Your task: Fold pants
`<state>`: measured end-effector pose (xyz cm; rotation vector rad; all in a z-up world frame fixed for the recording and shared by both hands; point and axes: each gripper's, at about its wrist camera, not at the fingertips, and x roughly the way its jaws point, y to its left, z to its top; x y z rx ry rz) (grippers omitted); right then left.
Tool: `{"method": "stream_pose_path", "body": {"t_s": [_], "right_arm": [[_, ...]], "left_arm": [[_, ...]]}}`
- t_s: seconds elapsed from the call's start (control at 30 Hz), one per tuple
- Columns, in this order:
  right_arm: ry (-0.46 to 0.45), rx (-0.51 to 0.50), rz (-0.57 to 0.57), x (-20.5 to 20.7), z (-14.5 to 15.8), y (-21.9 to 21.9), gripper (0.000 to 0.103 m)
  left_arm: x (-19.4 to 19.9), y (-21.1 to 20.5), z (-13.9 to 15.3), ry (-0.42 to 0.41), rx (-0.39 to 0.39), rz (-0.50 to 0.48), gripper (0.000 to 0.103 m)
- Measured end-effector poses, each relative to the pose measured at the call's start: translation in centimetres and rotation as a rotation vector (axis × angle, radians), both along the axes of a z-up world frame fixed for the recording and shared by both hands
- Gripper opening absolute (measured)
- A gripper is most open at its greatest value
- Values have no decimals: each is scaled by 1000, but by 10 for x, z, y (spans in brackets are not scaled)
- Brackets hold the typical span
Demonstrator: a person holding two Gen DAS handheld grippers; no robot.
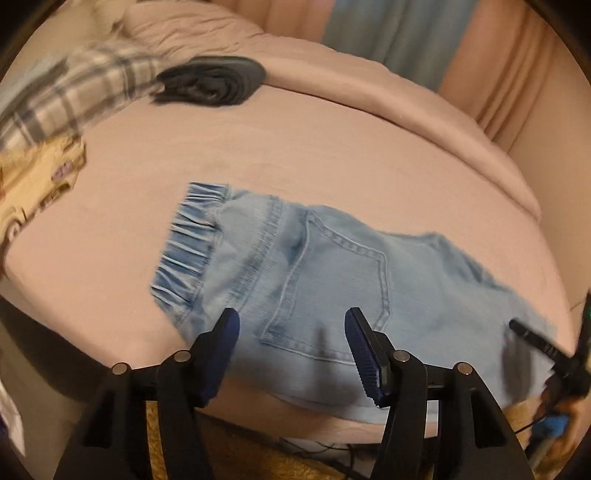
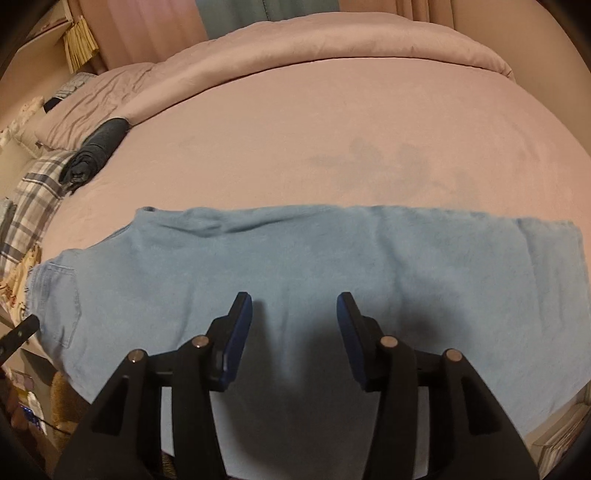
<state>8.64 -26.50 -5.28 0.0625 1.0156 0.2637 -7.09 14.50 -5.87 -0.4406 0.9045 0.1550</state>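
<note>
Light blue denim pants [image 1: 314, 280] lie flat along the near edge of a pink bed [image 1: 295, 140], folded lengthwise. The elastic waistband [image 1: 188, 240] and a back pocket [image 1: 332, 291] show in the left wrist view. My left gripper [image 1: 291, 321] hovers over the pocket end, open, nothing between its blue pads. In the right wrist view the legs of the pants [image 2: 332, 266] stretch across the bed [image 2: 332, 129] to the right. My right gripper [image 2: 294, 306] hangs above the legs, open and empty. A tip of the right gripper [image 1: 535, 341] shows at the right edge of the left wrist view.
A rolled dark garment [image 1: 214, 83] lies at the far side of the bed, also seen as a dark garment [image 2: 94, 153] at left. A plaid cloth [image 1: 74, 96] and a patterned yellow cloth [image 1: 33, 192] lie at the left. A folded duvet [image 2: 332, 48] and curtains [image 1: 388, 33] are behind.
</note>
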Motion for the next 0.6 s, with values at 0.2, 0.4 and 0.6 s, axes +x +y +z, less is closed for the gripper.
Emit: {"method": "stream_pose_path", "body": {"t_s": [0.2, 0.4, 0.6], "right_arm": [[15, 67, 110, -13, 1, 34, 51], [35, 57, 218, -27, -8, 73, 54], [18, 31, 228, -19, -10, 90, 57]], "left_arm": [[-12, 39, 7, -13, -2, 126, 67], [-2, 52, -29, 83, -62, 116, 71], [-4, 62, -50, 27, -231, 178, 54]]}}
